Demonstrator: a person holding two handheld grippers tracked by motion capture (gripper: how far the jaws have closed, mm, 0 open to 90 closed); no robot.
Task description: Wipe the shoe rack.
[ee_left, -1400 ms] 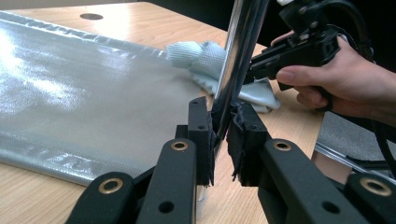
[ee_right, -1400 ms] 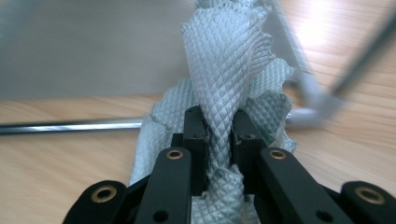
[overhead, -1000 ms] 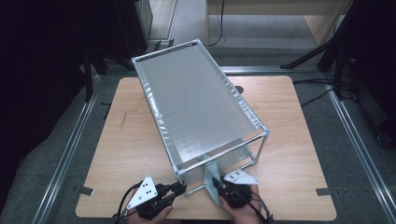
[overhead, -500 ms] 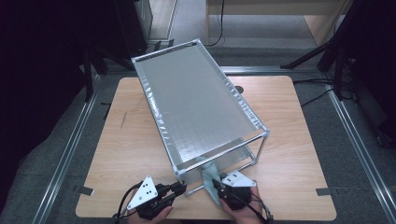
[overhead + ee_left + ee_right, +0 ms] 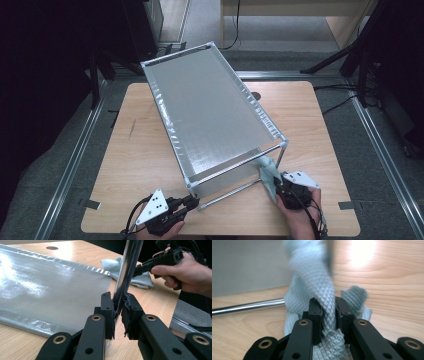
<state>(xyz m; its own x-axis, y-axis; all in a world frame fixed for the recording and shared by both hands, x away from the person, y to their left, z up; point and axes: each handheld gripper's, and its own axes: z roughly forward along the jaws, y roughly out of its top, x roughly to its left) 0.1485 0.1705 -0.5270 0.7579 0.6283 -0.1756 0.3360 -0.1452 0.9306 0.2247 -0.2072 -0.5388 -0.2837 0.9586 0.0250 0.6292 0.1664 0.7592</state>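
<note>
A chrome-tube rack with a silver sheet top [image 5: 210,110] stands slanted across the wooden table [image 5: 135,150]. My left gripper [image 5: 192,201] is at the rack's near left corner, shut on the upright chrome tube [image 5: 127,270], which passes between its pads [image 5: 118,307]. At the near right corner my right gripper [image 5: 276,186] is shut on a pale green waffle-weave cloth [image 5: 267,170]. That cloth [image 5: 322,277] runs up between the jaws [image 5: 327,307], beside the low chrome rod [image 5: 244,306]. The left gripper view shows the cloth [image 5: 130,277] and the right gripper [image 5: 162,260] in a hand.
A round cable hole [image 5: 256,95] lies in the table behind the rack. Aluminium rails [image 5: 75,165] run along the floor on both sides. Dark stand legs [image 5: 350,55] are at the back right. Bare wood flanks the rack left and right.
My right gripper has moved to the right along the rack's near side, carrying the cloth to the right front corner. The left gripper and the rack have stayed put.
</note>
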